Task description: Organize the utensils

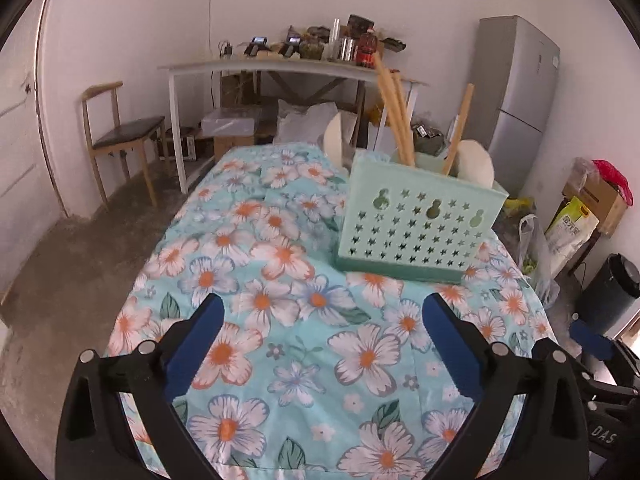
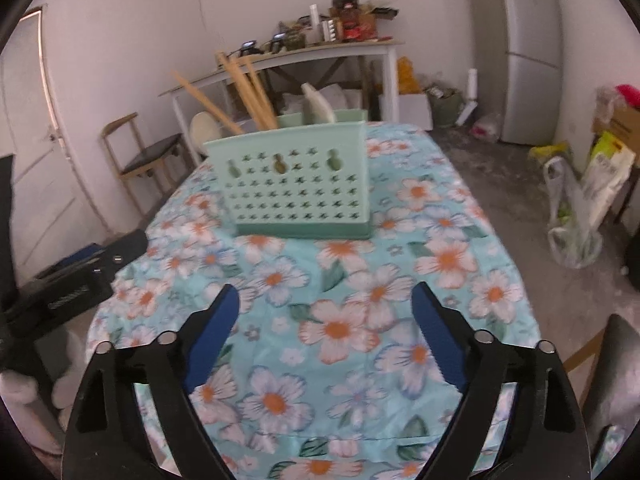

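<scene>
The lower ends of the chopsticks [image 1: 396, 116] are hidden inside the mint-green utensil holder [image 1: 416, 224], and its inner compartments cannot be made out from either view. The white spoons [image 1: 476, 162] show only their rounded tops above the rim; one [image 1: 334, 136] is partly hidden behind the holder's corner. The right wrist view is blurred, so the holder's [image 2: 300, 188] star cut-outs smear. The clutter on the far white table [image 1: 280, 66] is too small to name piece by piece. The near edge of the floral tablecloth [image 1: 304, 360] is cut off by the frame and covered by both grippers' black arms.
</scene>
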Available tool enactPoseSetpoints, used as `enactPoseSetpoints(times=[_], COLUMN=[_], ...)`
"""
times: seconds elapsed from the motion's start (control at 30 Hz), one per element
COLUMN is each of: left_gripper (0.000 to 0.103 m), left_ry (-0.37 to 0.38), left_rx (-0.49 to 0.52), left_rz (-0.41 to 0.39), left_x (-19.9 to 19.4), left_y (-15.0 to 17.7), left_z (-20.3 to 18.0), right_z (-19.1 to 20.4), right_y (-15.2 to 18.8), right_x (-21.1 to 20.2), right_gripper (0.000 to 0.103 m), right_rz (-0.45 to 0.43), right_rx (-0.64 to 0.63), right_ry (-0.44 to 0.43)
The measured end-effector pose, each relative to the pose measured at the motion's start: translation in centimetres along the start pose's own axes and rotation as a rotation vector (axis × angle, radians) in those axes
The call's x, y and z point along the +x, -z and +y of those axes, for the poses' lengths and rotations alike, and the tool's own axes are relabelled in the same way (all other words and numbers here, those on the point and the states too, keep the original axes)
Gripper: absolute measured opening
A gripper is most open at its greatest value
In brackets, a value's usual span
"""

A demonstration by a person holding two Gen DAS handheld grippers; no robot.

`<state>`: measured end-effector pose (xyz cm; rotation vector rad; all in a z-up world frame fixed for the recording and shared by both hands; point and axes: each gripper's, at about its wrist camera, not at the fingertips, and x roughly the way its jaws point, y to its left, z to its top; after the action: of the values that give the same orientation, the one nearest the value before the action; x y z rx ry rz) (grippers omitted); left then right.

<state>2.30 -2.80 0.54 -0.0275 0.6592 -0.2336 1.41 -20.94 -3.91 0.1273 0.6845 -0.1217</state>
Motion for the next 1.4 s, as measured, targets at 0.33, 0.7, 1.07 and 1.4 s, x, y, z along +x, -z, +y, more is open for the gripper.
enactPoseSetpoints(times=[0.33,0.7,1.07,1.4], left_gripper=[0.097,0.097,0.097,0.097], left_ry=[-0.114,-0.269,-0.298,-0.302], left_rx=[0.019,-0.001,-0.024,-0.026], left_rz=[-0.065,-0.035,-0.018,-0.008], left_x=[-1.6,-1.1,-1.0,-0.9], left_y=[-1.4,-0.9,-0.7,-0.6], left_z=[-0.5,0.3,1.1,1.0], right_z=[-1.1,-1.9,-2.7,-2.5], right_y=[-0.9,-1.6,-1.8,-1.6], right_x=[-0.5,-1.1,-1.3,-1.1], right_gripper=[0.095,0.095,0.095,0.095], right_rz=[-0.048,-0.069,-0.072,-0.060], right_rx=[0.024,0.023,0.028,0.025], right_ry=[0.084,0.190,0.231,0.226])
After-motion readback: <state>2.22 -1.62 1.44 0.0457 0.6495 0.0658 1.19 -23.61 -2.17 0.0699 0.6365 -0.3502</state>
